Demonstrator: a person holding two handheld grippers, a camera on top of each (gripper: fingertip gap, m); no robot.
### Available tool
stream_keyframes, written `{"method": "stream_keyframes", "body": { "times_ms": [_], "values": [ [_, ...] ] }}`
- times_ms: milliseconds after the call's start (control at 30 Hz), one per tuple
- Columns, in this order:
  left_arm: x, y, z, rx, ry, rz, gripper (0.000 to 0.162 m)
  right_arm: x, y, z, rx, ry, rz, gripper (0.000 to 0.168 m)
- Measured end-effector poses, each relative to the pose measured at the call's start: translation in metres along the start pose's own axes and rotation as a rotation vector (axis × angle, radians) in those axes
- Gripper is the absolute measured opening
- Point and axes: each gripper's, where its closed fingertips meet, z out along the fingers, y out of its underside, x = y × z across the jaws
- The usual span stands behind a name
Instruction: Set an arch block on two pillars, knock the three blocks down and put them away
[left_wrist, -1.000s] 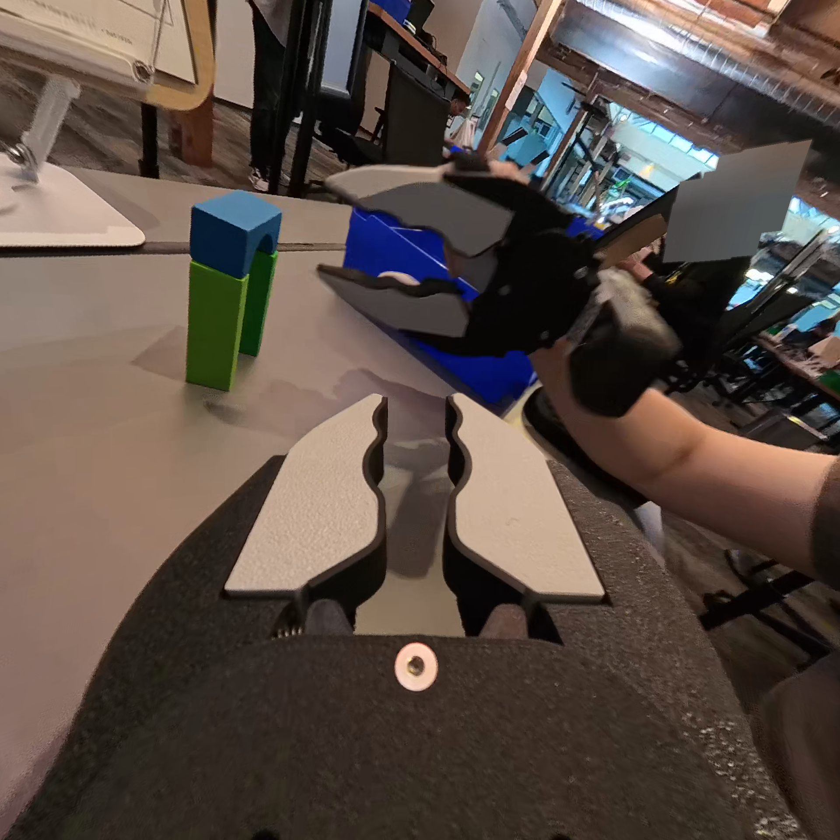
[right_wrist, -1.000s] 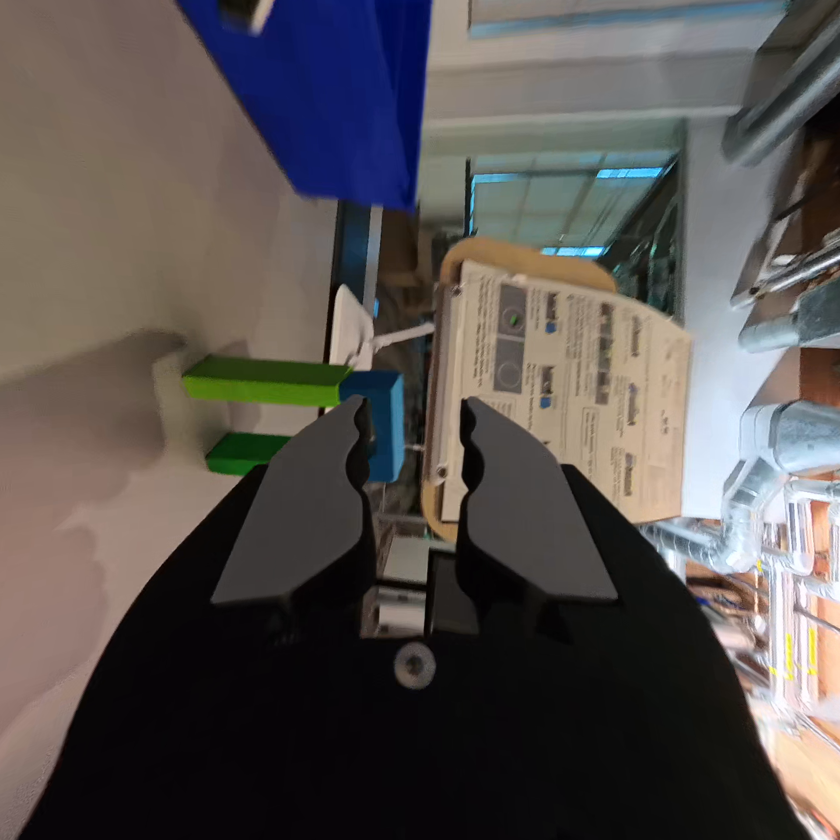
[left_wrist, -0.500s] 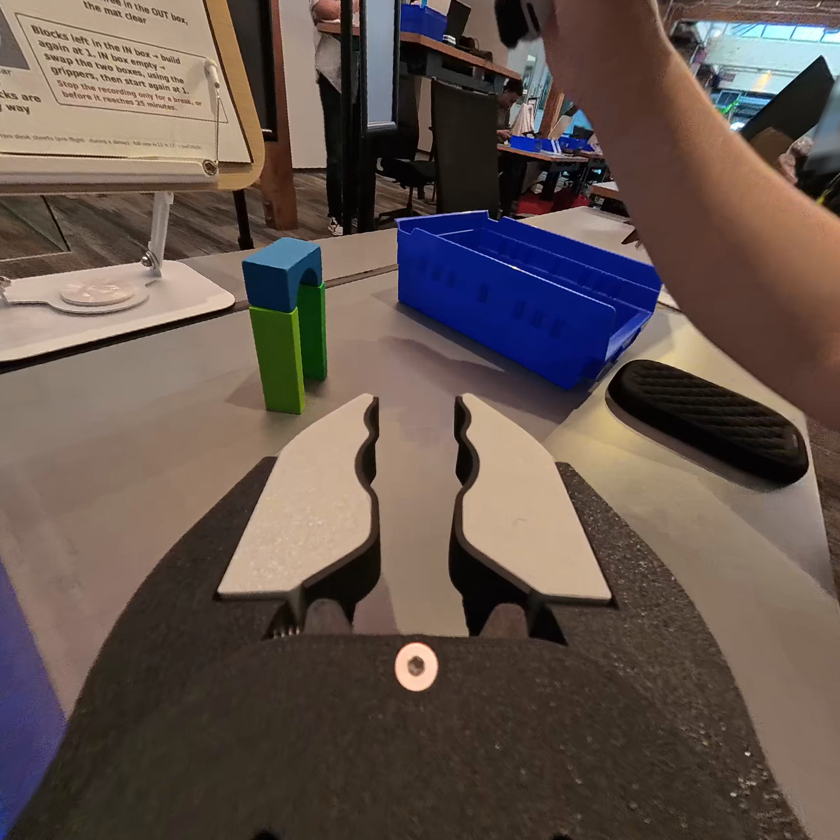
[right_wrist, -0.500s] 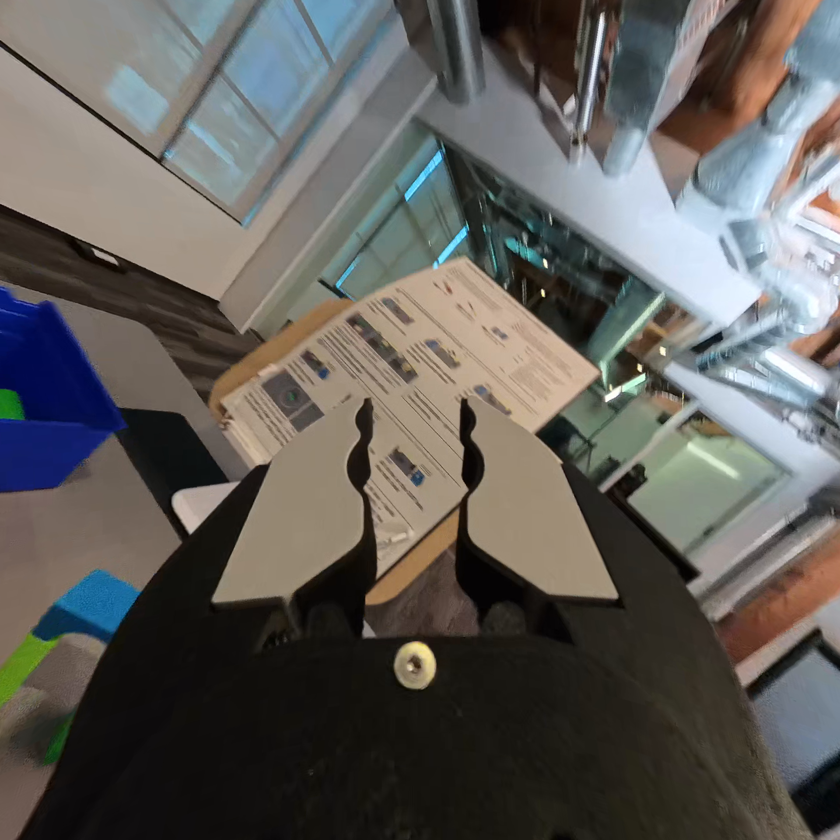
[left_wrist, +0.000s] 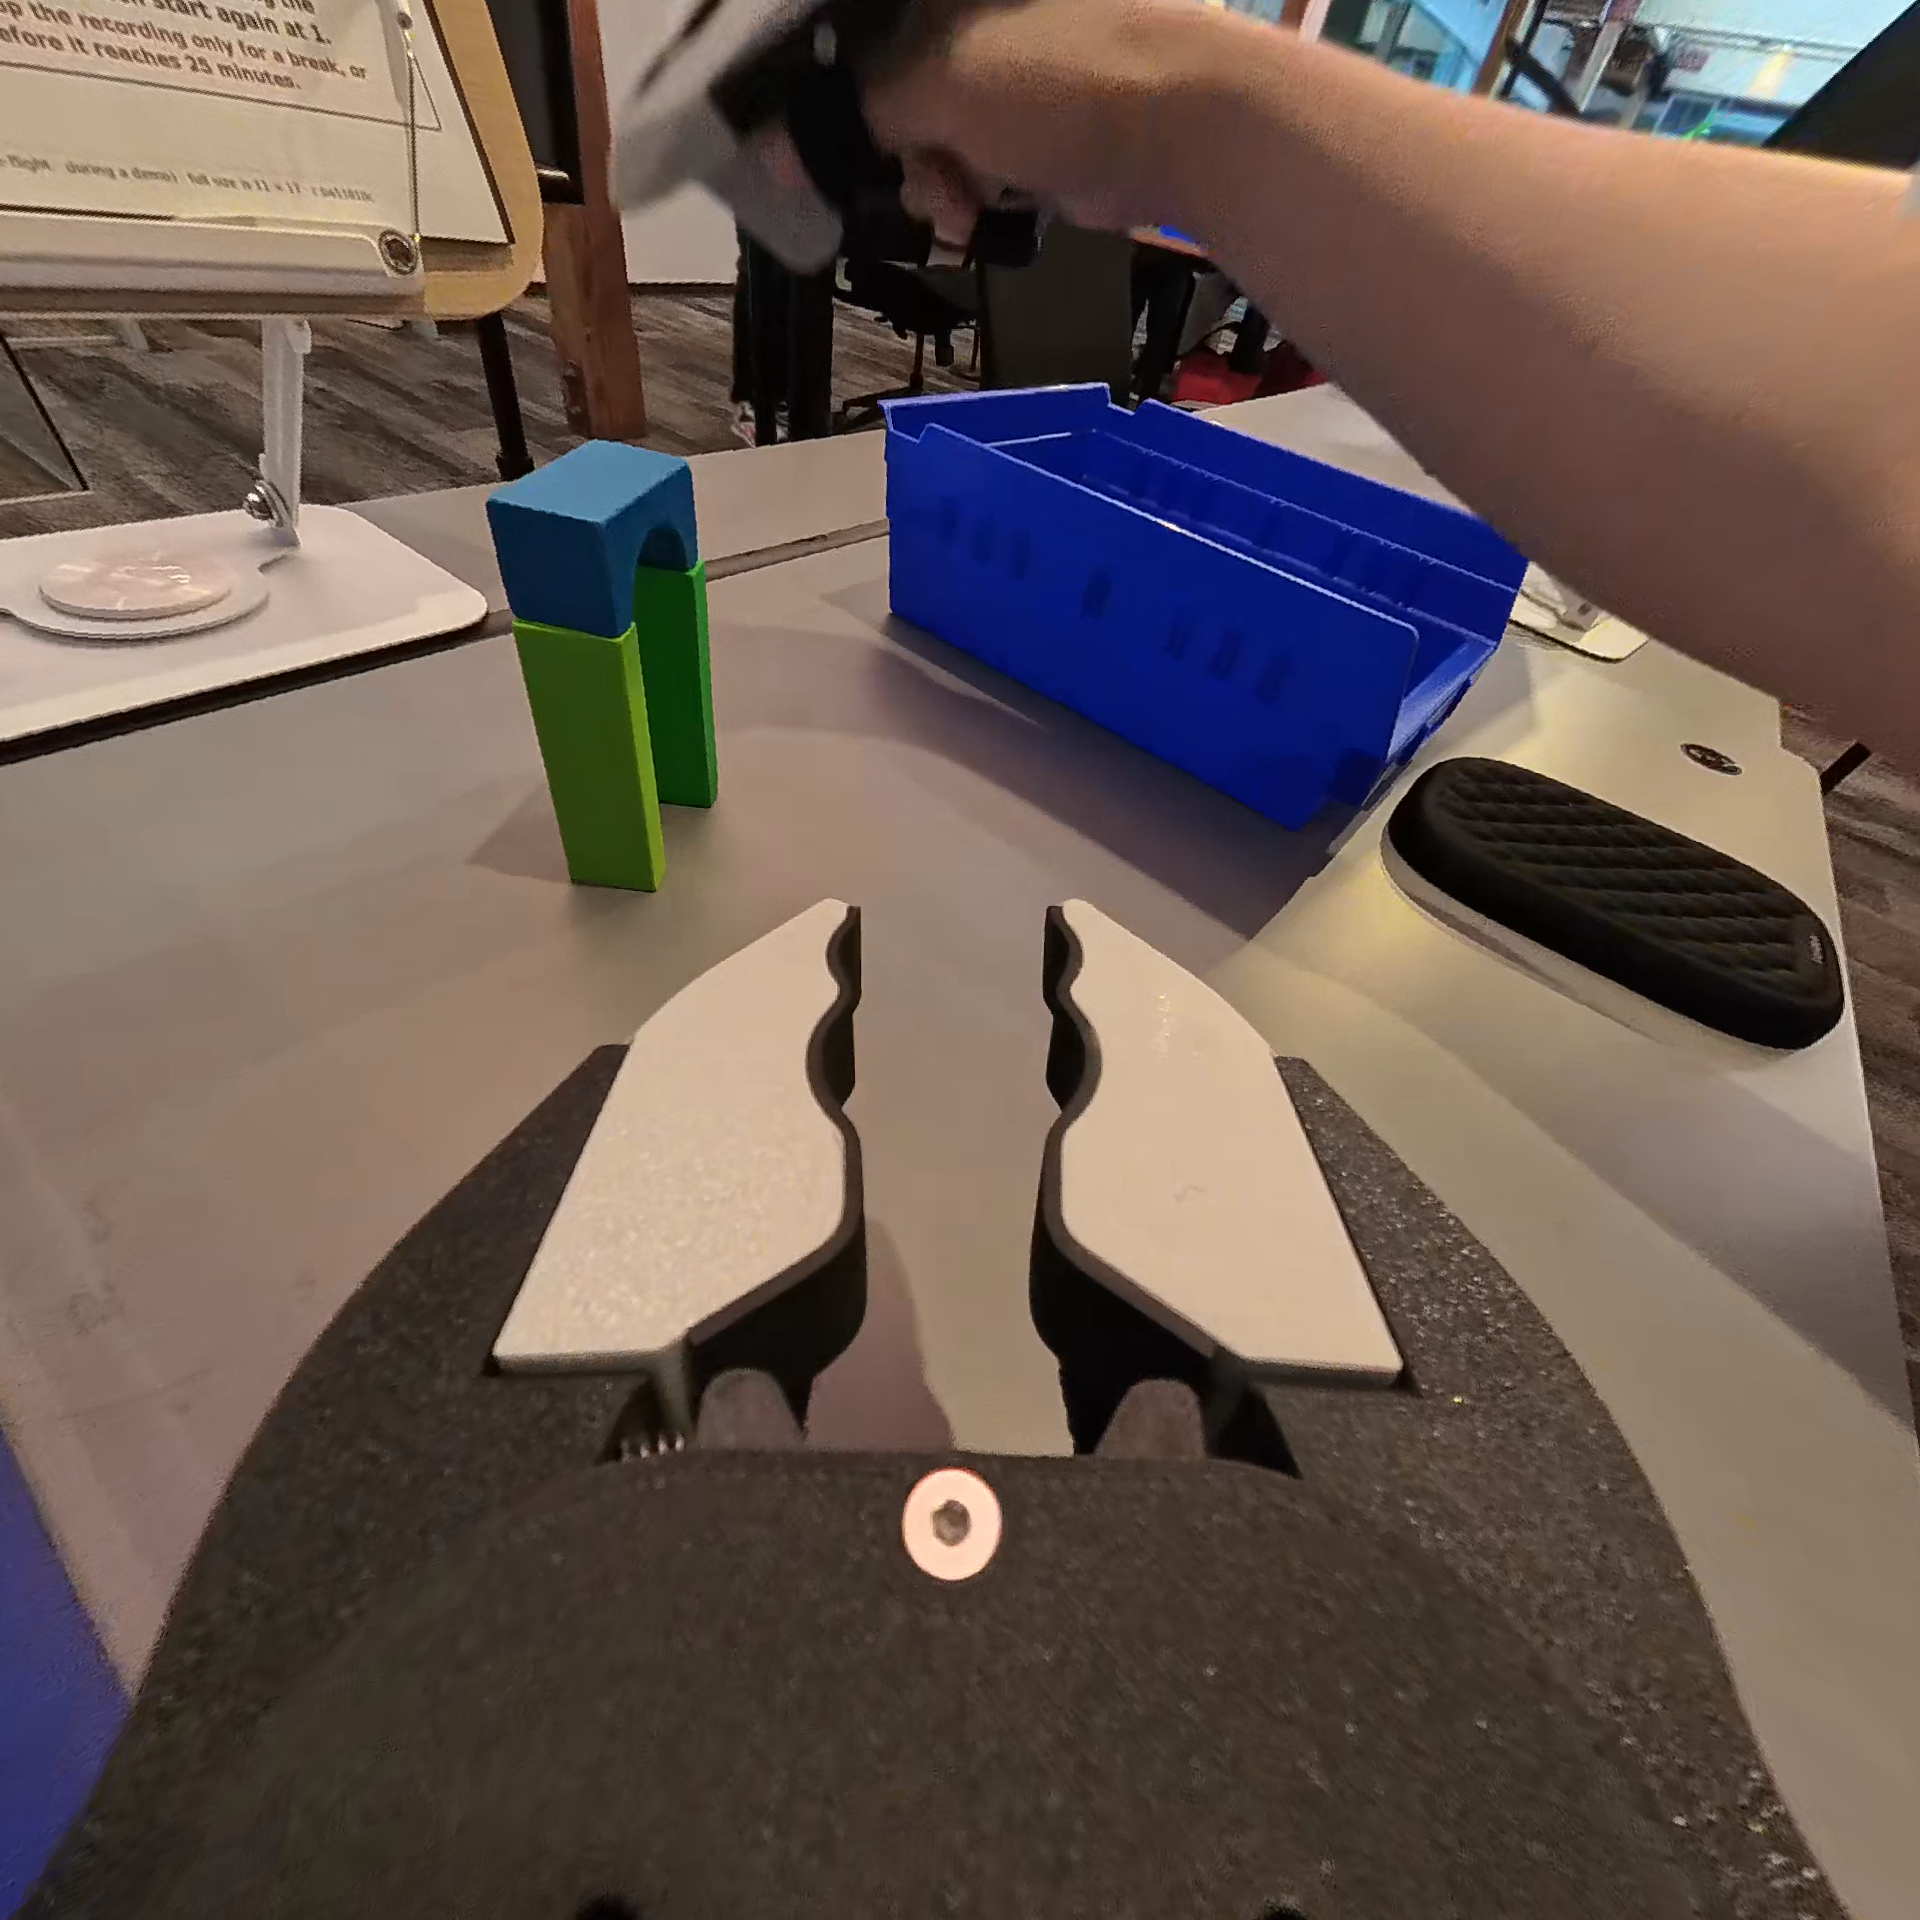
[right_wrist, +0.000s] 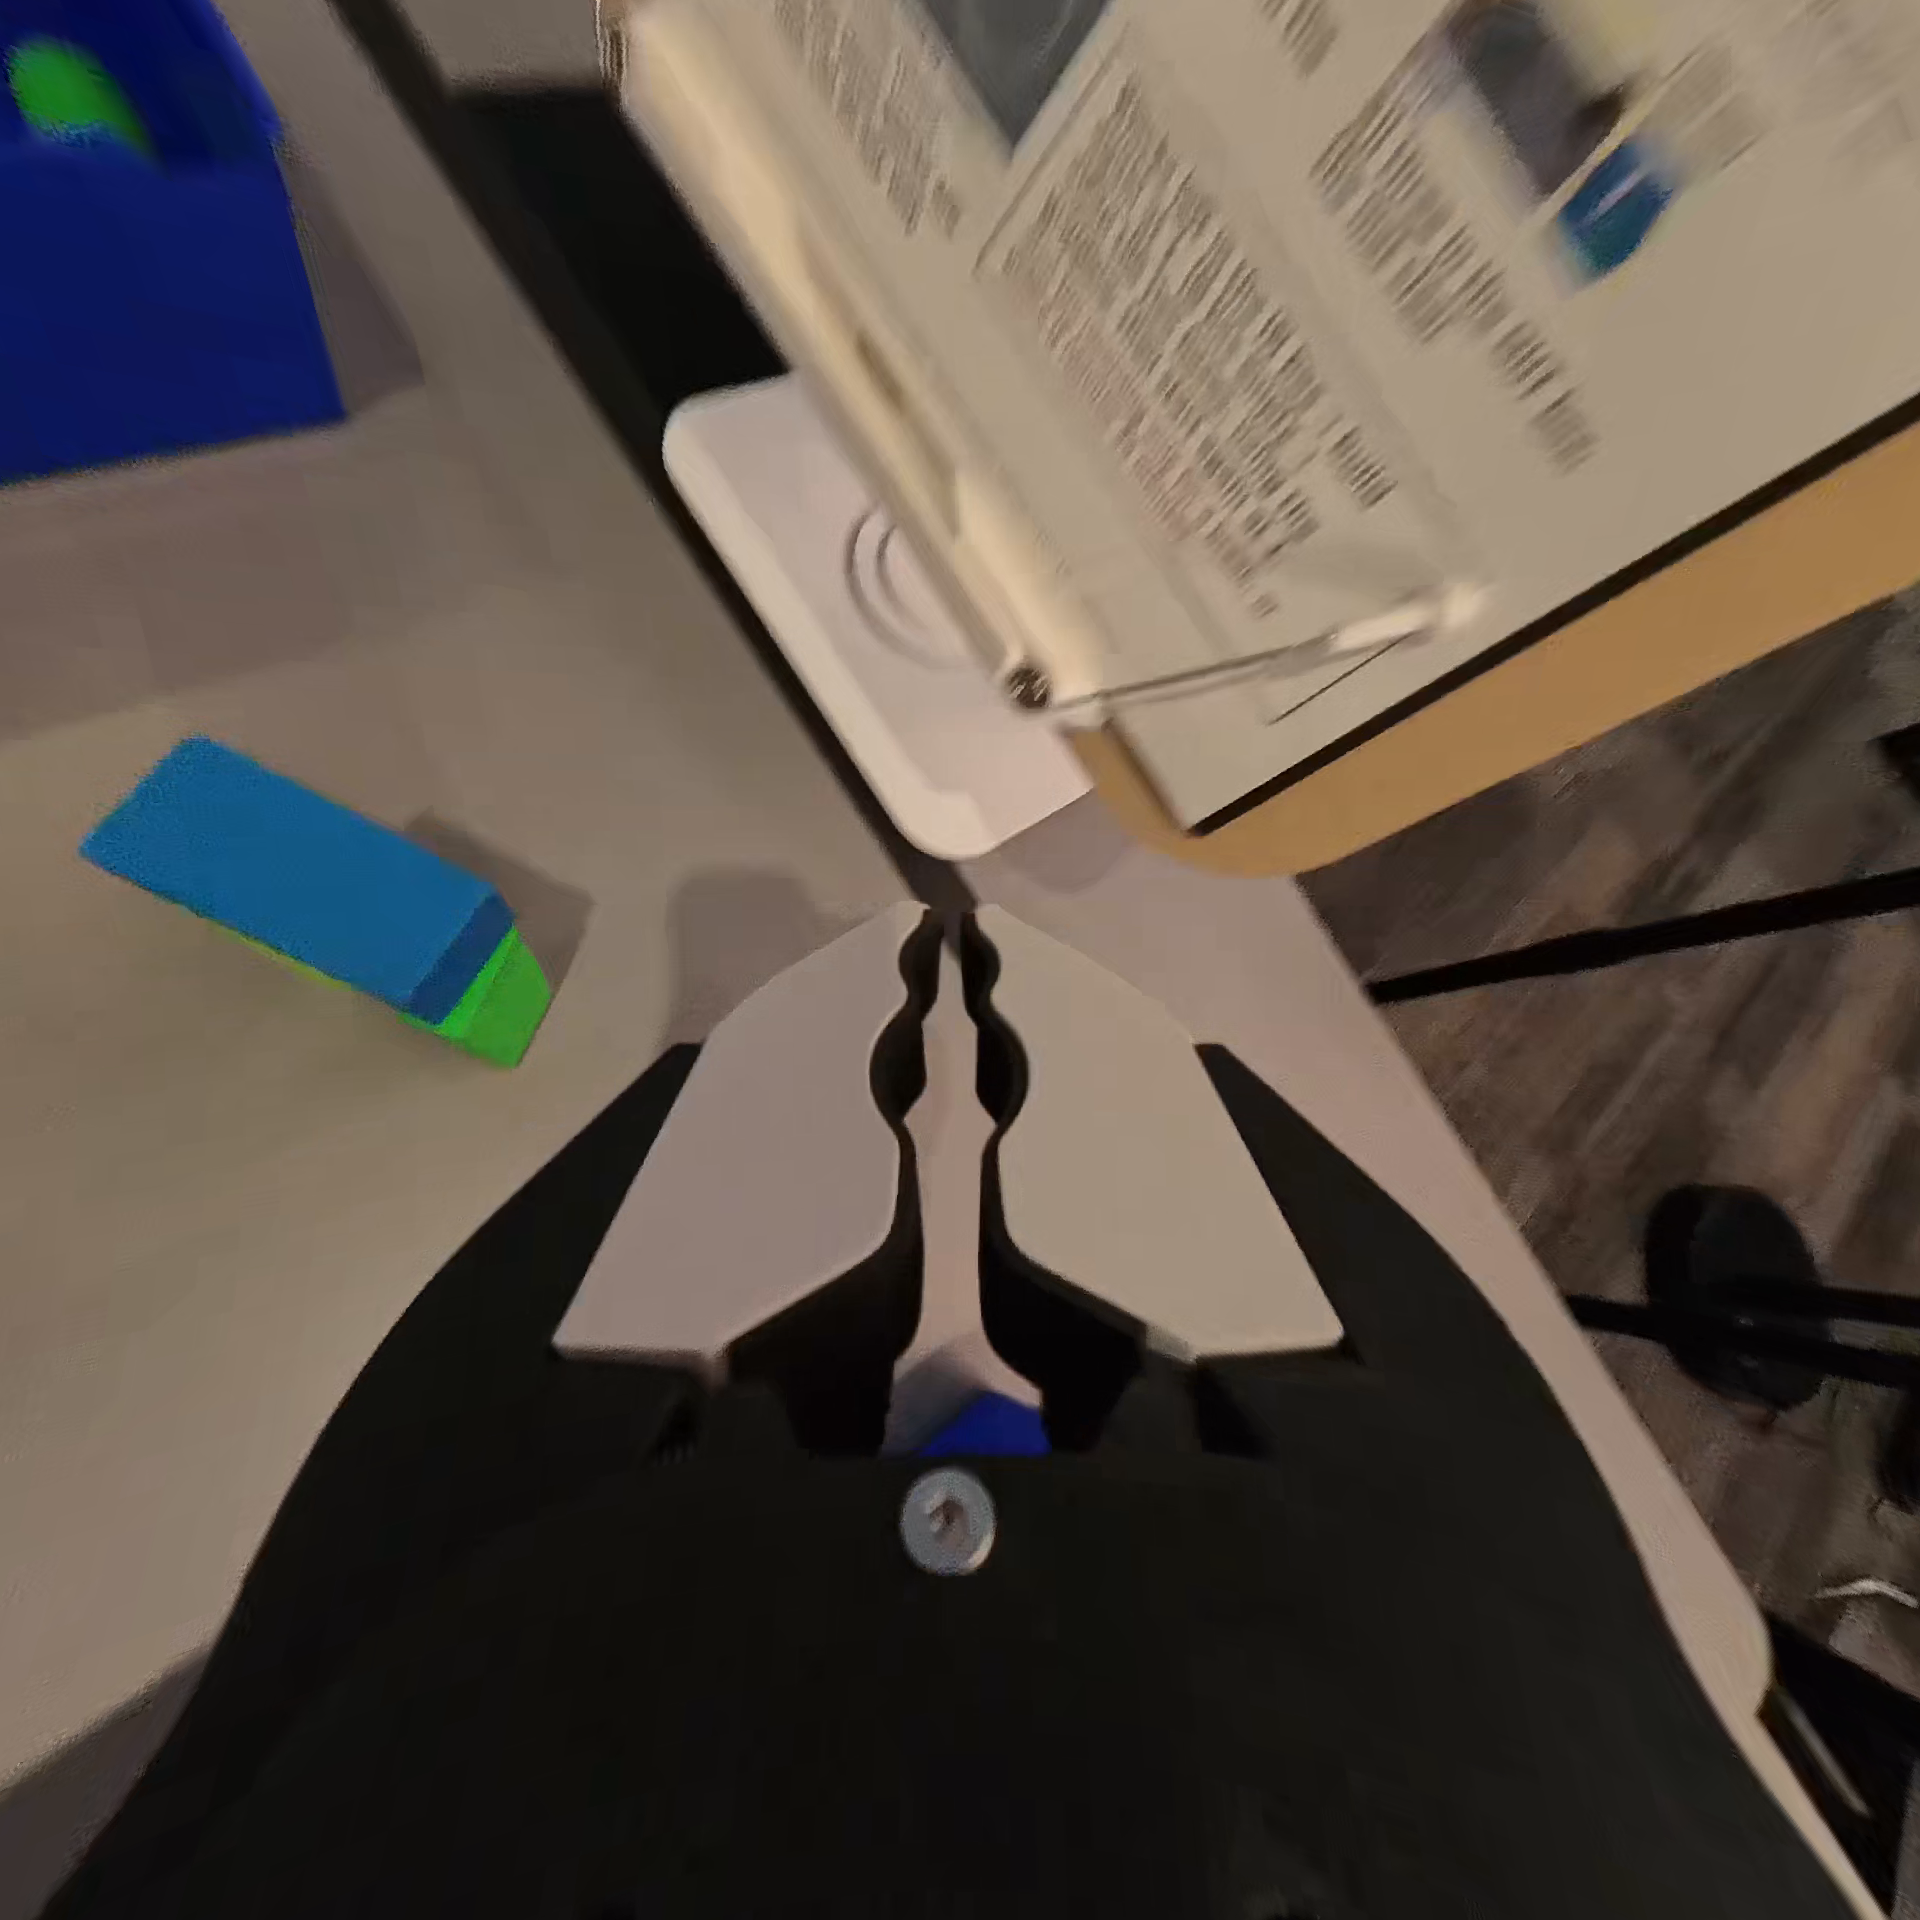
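A blue arch block (left_wrist: 592, 540) rests on two upright green pillars (left_wrist: 597, 748) on the grey table (left_wrist: 312, 987), left of centre in the left wrist view. My left gripper (left_wrist: 951, 914) is open and empty, low over the table, short of the pillars. My right gripper (right_wrist: 945, 920) is shut and empty, with only a thin slit between its jaws. It looks down from above, with the arch (right_wrist: 281, 883) and a pillar (right_wrist: 499, 1008) to its lower left. In the left wrist view the right gripper (left_wrist: 769, 135) is a blur high above the arch, held by a hand.
A blue bin (left_wrist: 1174, 603) stands right of the arch. A second blue bin (right_wrist: 135, 291) holds a green piece (right_wrist: 62, 94). A white sign stand (left_wrist: 208, 592) with a printed sheet is at the back left. A black wrist pad (left_wrist: 1621, 904) lies at the right edge. My hands' fingertips stand some 30 centimetres from each other. The blue arch block (left_wrist: 592, 540) is about 15 centimetres from both grippers' fingertips. The right camera catches it too, in the right wrist view (right_wrist: 112, 852).
My right gripper swung up, then turned down over the arch, and its jaws closed. The left gripper moved a little nearer the pillars. The three blocks still stand.
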Motion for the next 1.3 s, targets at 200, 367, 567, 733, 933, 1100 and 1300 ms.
{"method": "stream_keyframes", "body": {
  "times_ms": [200,367,567,733,933,1100,1300],
  "values": [
    [0.001,-0.002,-0.001,0.004,0.003,0.001,0.033,-0.036,0.067,0.051,-0.247,-0.124,0.049,0.001],
    [0.0,-0.005,-0.002,0.018,-0.008,0.004,0.032,-0.058,0.087,0.074,-0.306,-0.233,0.189,0.001],
    [-0.005,-0.01,-0.006,0.046,-0.025,-0.011,0.03,-0.075,0.079,0.091,-0.259,-0.275,0.196,0.001],
    [-0.01,-0.012,-0.009,0.06,-0.042,-0.02,0.029,-0.076,0.065,0.094,-0.198,-0.283,0.183,0.001],
    [-0.011,-0.017,-0.013,0.08,-0.057,-0.018,0.028,-0.094,0.044,0.092,-0.068,-0.401,0.171,0.001],
    [-0.012,-0.038,-0.031,0.146,-0.108,0.035,0.027,-0.164,0.021,0.074,0.026,-0.594,-0.042,0.001],
    [-0.02,-0.061,-0.056,0.236,-0.201,0.089,0.026,-0.21,-0.037,0.012,0.169,-0.629,-0.287,0.001]
  ]
}}
